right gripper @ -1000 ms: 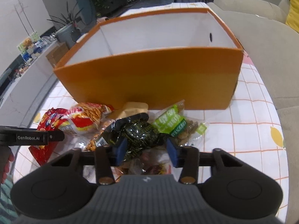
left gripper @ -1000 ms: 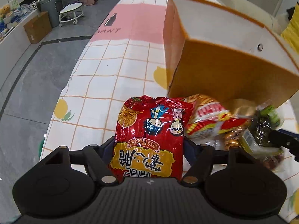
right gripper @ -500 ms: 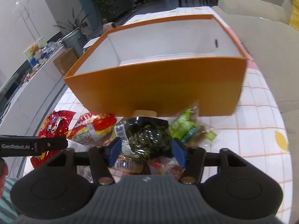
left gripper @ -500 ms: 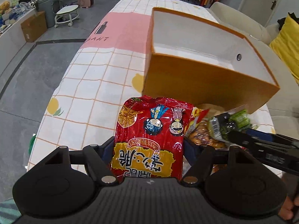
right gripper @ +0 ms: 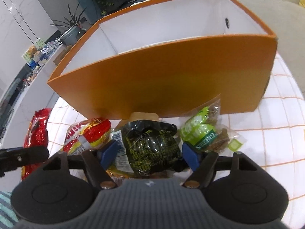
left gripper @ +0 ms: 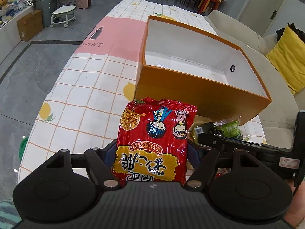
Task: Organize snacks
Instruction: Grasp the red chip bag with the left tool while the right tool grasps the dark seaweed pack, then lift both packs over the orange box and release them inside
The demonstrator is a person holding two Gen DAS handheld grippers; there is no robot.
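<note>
**Presently: snacks awaiting boxing**

Orange box (left gripper: 200,93), open-topped, on the checked desk (left gripper: 85,87), beyond both tongs.
Red noodle packet (left gripper: 154,145), long axis pointing toward the box, clamped in the left tongs (left gripper: 152,152).
Dark green snack bag (right gripper: 150,148), on the pile before the box wall, between the right tongs (right gripper: 150,154), jaws apart, just been opening.

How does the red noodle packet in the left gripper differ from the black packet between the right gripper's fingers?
The red noodle packet is flat with cartoon figures; the black packet is puffy with green print. The red noodle packet is lifted clear, clamped by the left gripper; the black packet lies in the snack pile on the table, and the right gripper, whose jaws have just been opening, straddles it. Both are sealed glossy bags.
</note>
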